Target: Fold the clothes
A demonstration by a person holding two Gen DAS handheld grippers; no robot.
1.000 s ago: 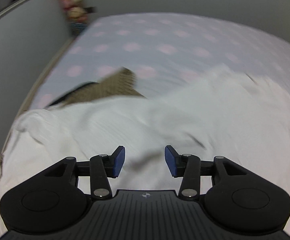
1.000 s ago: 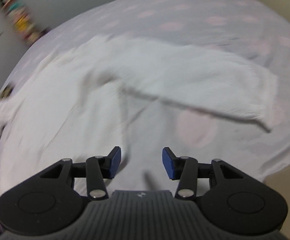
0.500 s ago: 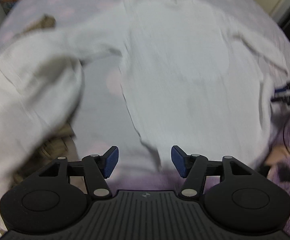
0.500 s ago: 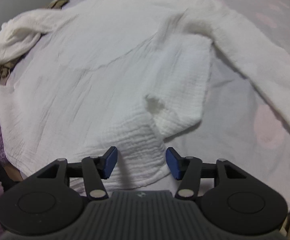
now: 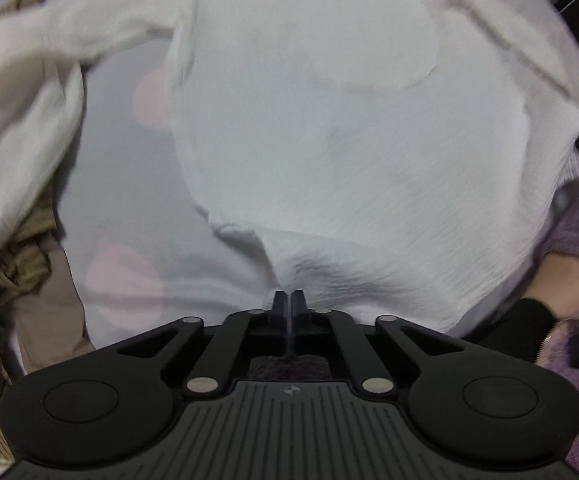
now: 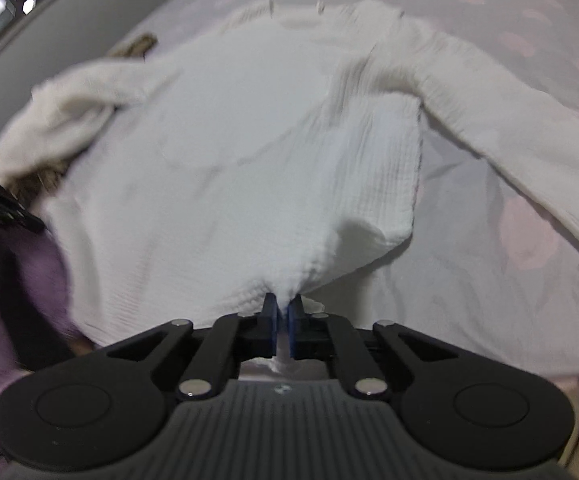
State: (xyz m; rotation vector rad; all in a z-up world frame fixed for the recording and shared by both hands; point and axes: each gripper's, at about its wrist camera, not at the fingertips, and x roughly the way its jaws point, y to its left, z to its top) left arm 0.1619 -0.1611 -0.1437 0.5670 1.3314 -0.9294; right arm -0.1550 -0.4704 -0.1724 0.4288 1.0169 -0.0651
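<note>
A white crinkled long-sleeved top [image 5: 329,128] lies spread on the bed, collar at the far end, hem toward me. My left gripper [image 5: 288,300] is shut on the hem near its left corner, and the cloth bunches at the tips. In the right wrist view the same white top [image 6: 229,152] fills the middle, with one sleeve [image 6: 509,128] stretched to the right and the other sleeve [image 6: 61,120] crumpled at the left. There my right gripper [image 6: 283,304] is shut on the hem near the right corner, where the side is folded over.
The bed sheet [image 6: 489,288] is pale lilac with pink dots. Olive and striped clothes [image 5: 17,280] are heaped at the left bed edge. A person's purple fleece sleeve [image 5: 569,320] and hand [image 5: 561,284] are at the right; the same purple fleece [image 6: 13,300] shows at the left.
Both grippers dropped to the hem of the white top and went from open to shut on it. The views have moved in much closer to the cloth.
</note>
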